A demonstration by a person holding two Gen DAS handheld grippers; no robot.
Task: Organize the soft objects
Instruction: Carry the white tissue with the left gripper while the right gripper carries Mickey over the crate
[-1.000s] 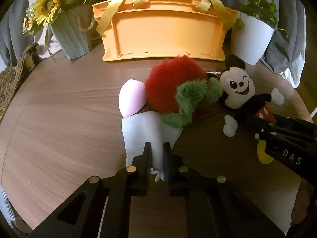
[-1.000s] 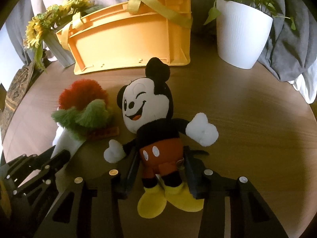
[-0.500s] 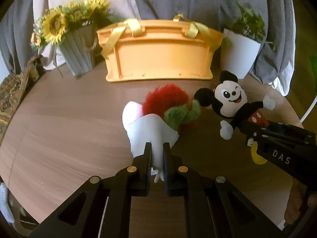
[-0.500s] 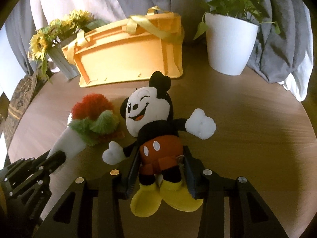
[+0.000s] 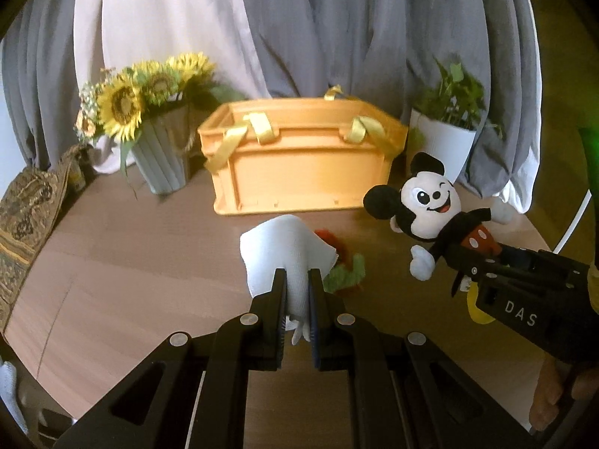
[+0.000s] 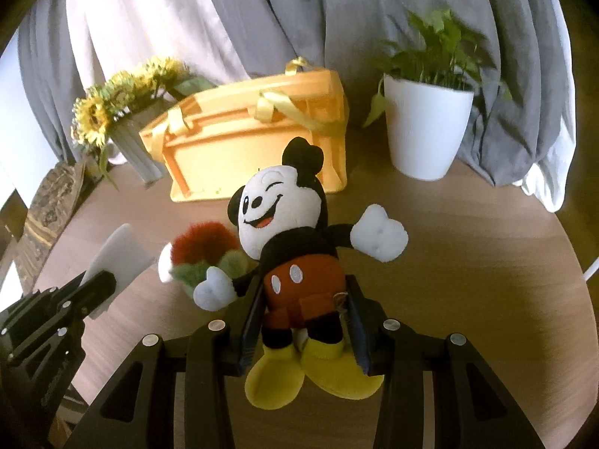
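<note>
**Two lifted toys, two loose grips**

The left claw [image 5: 297, 284] is nearly closed, pinching a narrow fold of the white cloth [image 5: 284, 247], which stands up just ahead of its tips, clear of the desk [image 5: 131, 262]. The right claw [image 6: 305, 314] is partly closed around the shorts and legs of the mouse doll [image 6: 284, 217]; the head and arms lean forward past its tips and the yellow feet hang behind them. The orange crate [image 5: 307, 164] sits well ahead of both claws, open at the top, with yellow straps [image 5: 262, 127] draped over its rim. A red and green plush [image 6: 204, 250] lies on the desk, ahead and to the left of the right claw.

Risks, as I judge them:
- The cloth is held by a thin fold only, so a quick swing could pull it free short of the crate.
- The doll is top-heavy in this grip; it may pivot or slide out feet-first.
- A strap could snag a claw or toy at the rim.
- The claws are close together, so they might collide over the crate.
- A low pass could sweep the plush along the desk.
</note>
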